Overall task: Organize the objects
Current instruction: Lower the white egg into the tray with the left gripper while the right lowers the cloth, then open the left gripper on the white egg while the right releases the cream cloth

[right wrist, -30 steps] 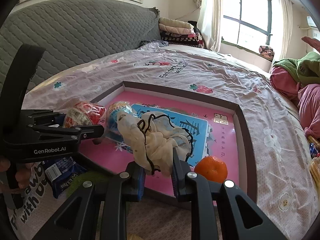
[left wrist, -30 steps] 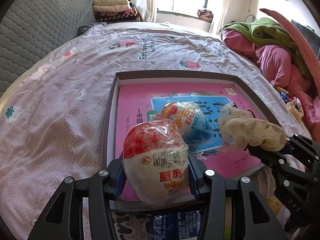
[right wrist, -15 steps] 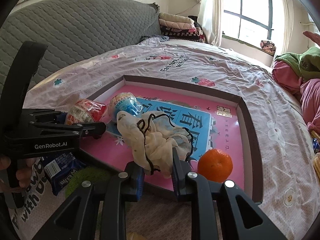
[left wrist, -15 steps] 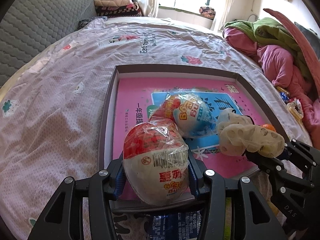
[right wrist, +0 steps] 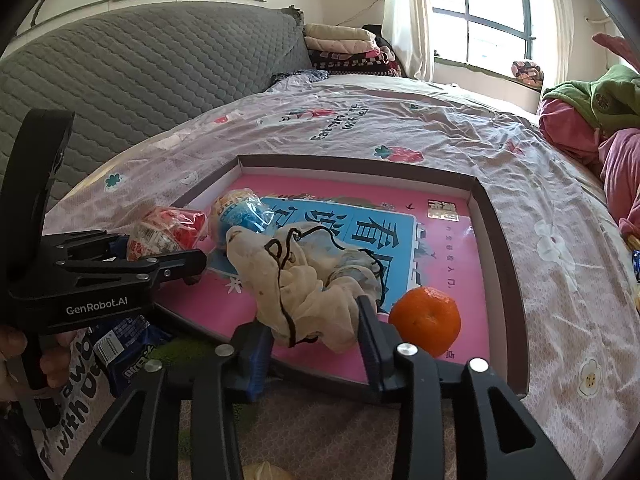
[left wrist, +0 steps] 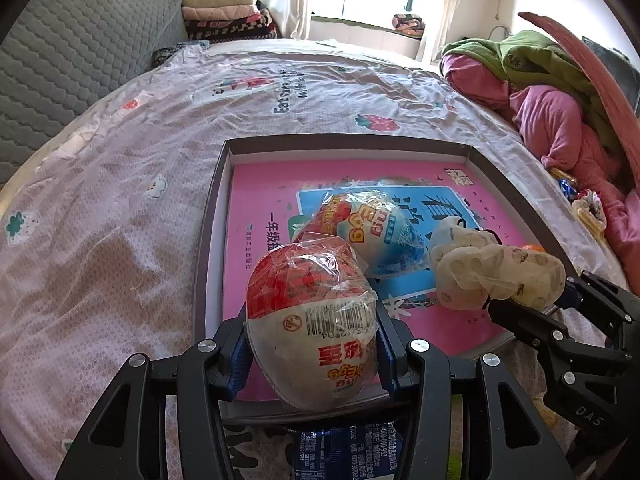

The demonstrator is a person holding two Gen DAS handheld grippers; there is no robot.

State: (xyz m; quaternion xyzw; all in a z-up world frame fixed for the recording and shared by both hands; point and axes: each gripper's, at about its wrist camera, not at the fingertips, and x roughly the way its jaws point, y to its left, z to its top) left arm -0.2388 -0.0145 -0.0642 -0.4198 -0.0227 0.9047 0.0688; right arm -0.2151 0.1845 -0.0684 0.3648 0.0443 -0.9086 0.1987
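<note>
My left gripper (left wrist: pixel 312 356) is clamped on the red-and-white wrapped egg snack (left wrist: pixel 316 320), blue pads pressed on both its sides, held at lower centre of the left view above the near rim of the tray (left wrist: pixel 208 216). In the right view the same egg (right wrist: pixel 166 232) sits at mid left, sticking out past the left gripper (right wrist: pixel 120 260), with my hand (right wrist: pixel 24 360) on its handle at the lower left edge. Second egg snack, blue-and-white (left wrist: pixel 376 232), lies on the pink book cover (left wrist: pixel 264 192) inside the tray, just behind the held one; I can't tell if they touch. My right gripper (right wrist: pixel 314 332) has jaws opening; the cream cloth pouch with black cord (right wrist: pixel 304 276) is between them, slumped onto the book, and the pads no longer press on it. In the left view the pouch (left wrist: pixel 496 272) shows at mid right, in front of the right gripper (left wrist: pixel 560 320). Orange mandarin (right wrist: pixel 426 320) sits in the tray just right of the pouch, lower right of centre. Blue packet (right wrist: pixel 124 348) lies on the bed sheet (right wrist: pixel 400 128) outside the tray's near edge, lower left. Grey quilted headboard (right wrist: pixel 140 68) at upper left, pink and green bedding pile (left wrist: pixel 540 80) at upper right.
</note>
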